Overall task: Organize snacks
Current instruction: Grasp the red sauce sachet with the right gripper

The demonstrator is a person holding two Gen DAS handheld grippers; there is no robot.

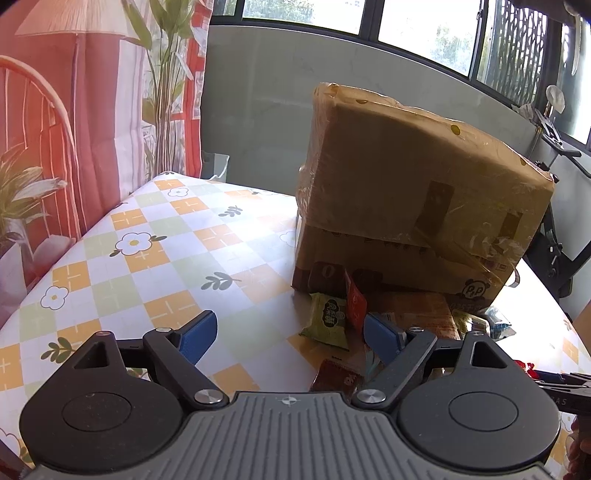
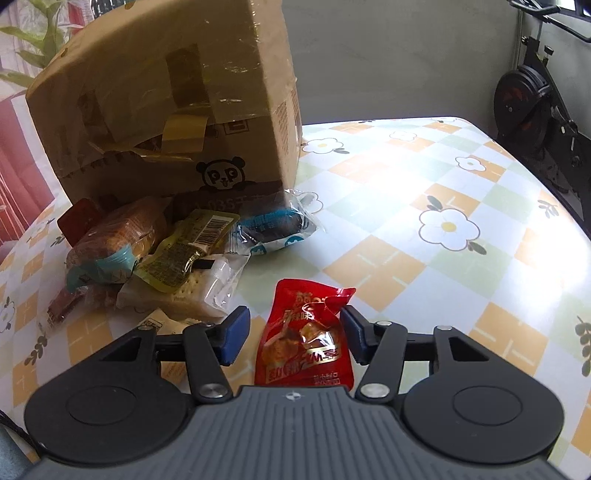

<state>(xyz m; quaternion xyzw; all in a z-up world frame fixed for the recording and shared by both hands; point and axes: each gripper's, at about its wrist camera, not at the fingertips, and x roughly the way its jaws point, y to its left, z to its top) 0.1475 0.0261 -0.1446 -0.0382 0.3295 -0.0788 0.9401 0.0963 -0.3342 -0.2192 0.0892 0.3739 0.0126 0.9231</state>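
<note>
Window (image 1: 424, 33) daylight glares off the tablecloth (image 2: 424, 173); fisheye edges bend

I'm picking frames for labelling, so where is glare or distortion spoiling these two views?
Left wrist view: window backlight blows out the tablecloth beside the cardboard box; fisheye bends the window frame. Right wrist view: glare patch on the cloth right of the box, red snack packet sharp.

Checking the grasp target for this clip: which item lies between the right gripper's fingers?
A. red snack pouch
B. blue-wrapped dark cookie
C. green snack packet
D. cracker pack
A: in the right wrist view the red snack pouch lies on the tablecloth between the right gripper's blue pads.
</note>
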